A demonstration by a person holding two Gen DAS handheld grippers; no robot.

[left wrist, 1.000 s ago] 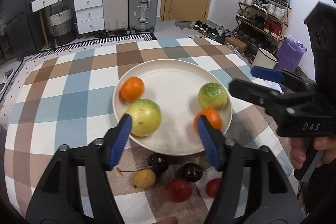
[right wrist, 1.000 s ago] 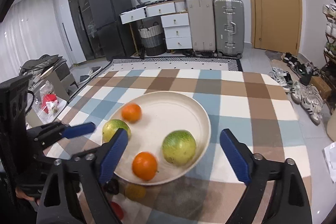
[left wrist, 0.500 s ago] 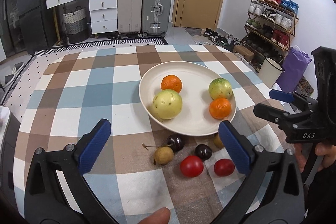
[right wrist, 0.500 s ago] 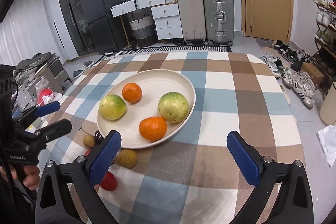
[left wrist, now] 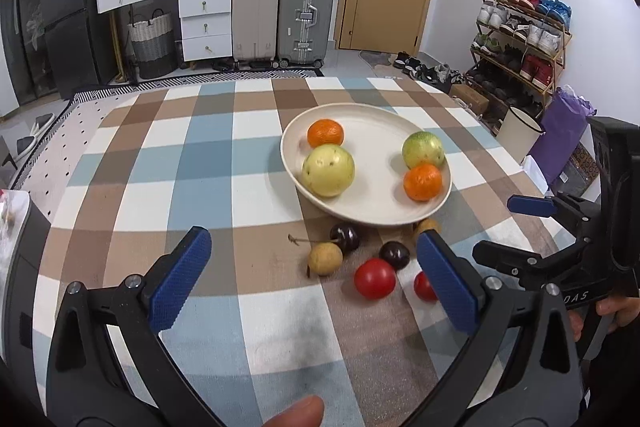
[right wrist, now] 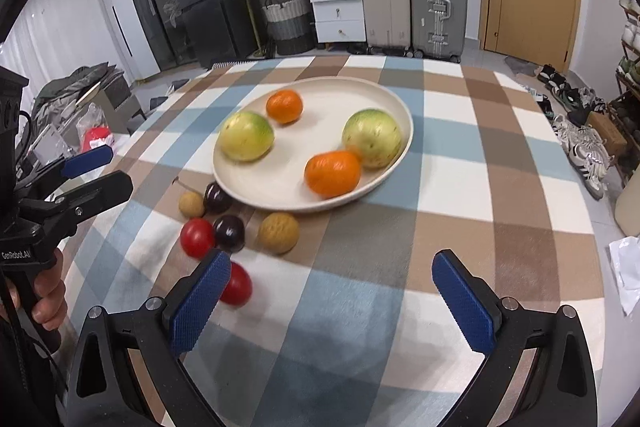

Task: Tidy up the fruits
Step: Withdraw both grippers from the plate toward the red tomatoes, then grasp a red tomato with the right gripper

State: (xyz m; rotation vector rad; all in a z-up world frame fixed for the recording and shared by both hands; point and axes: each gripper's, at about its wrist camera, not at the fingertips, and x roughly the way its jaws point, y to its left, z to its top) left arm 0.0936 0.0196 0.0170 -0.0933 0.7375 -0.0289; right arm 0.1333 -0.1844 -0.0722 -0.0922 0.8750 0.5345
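Note:
A cream plate [left wrist: 372, 211] [right wrist: 320, 201] on the checked tablecloth holds two oranges [left wrist: 325, 133] [right wrist: 332, 173] and two yellow-green round fruits [left wrist: 329, 170] [right wrist: 372, 138]. In front of the plate lie small fruits: red tomatoes [left wrist: 375, 278] [right wrist: 197, 237], dark cherries [left wrist: 346, 236] [right wrist: 229, 231] and tan longans [left wrist: 325, 259] [right wrist: 278, 231]. My left gripper [left wrist: 316, 283] is open and empty, above the cloth in front of the small fruits. My right gripper [right wrist: 332, 303] is open and empty, right of the small fruits. Each gripper shows in the other's view, the right [left wrist: 532, 205] and the left [right wrist: 88, 157].
The table's far edge faces suitcases [left wrist: 306, 13], a white drawer unit [left wrist: 204, 23] and a door. A shoe rack [left wrist: 520, 39] and a purple bag [left wrist: 564, 135] stand off the right side. A dark object sits at the table's left edge [left wrist: 16, 227].
Both grippers have pulled back from the plate toward me. The left jaws have opened wide. The small fruits in front of the plate have come into full view.

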